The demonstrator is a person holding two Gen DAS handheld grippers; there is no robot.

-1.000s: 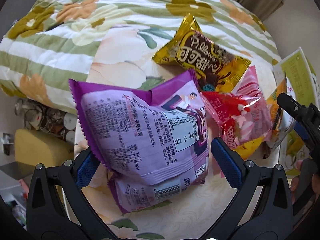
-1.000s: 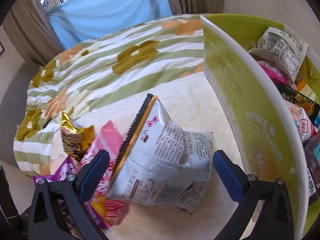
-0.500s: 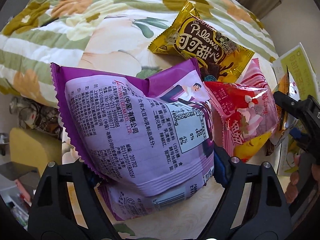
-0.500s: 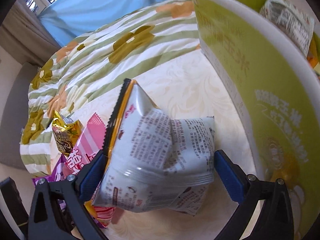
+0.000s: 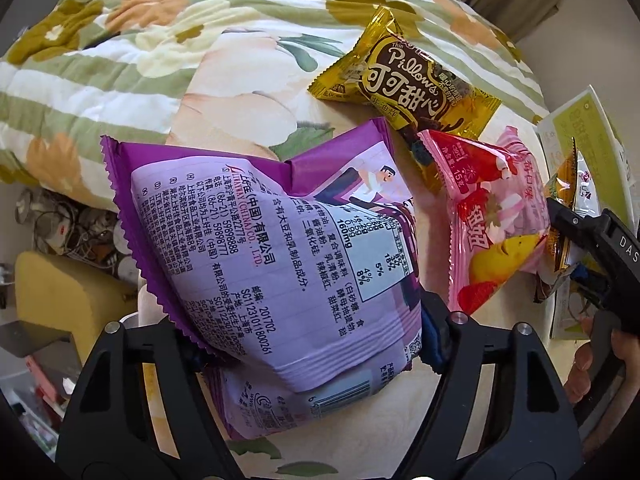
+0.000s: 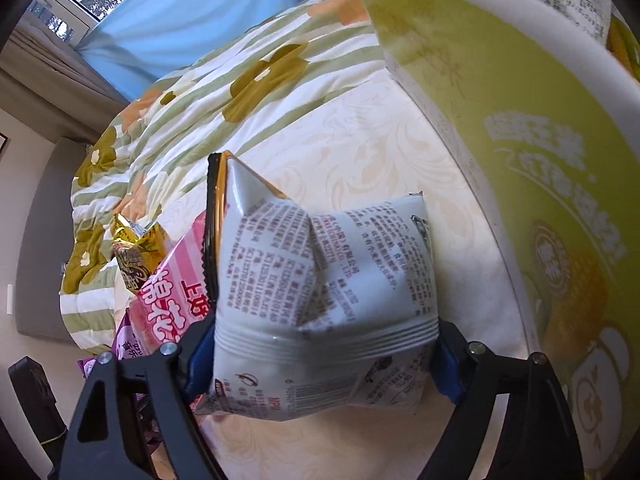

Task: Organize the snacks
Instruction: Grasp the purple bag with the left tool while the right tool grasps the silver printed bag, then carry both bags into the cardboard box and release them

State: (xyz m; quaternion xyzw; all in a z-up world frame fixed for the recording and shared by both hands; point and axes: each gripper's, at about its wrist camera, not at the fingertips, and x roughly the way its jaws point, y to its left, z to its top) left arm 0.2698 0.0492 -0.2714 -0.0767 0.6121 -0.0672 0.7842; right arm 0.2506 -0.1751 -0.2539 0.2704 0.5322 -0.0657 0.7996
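1. Left wrist view: the left claw (image 5: 310,336) is closed tight on a purple snack bag (image 5: 272,256), its blue pads pressed into the bag's lower sides. The bag bulges up between the fingers, printed back facing the camera.
2. Ahead and to the right of this claw, a pink bag (image 5: 494,220) lies on the cream table (image 5: 404,420), and beyond it a gold bag (image 5: 404,80) near the flowered quilt (image 5: 160,40).
3. At the far right edge, the right claw (image 5: 592,240) shows from the side beside the green box (image 5: 584,136).
4. Right wrist view: the right claw (image 6: 320,356) is clamped on a white bag (image 6: 320,292), pads squeezing both sides.
5. The green box's wall (image 6: 540,140) rises just right of this claw; the pink bag (image 6: 168,304) and gold bag (image 6: 134,248) lie to its left.
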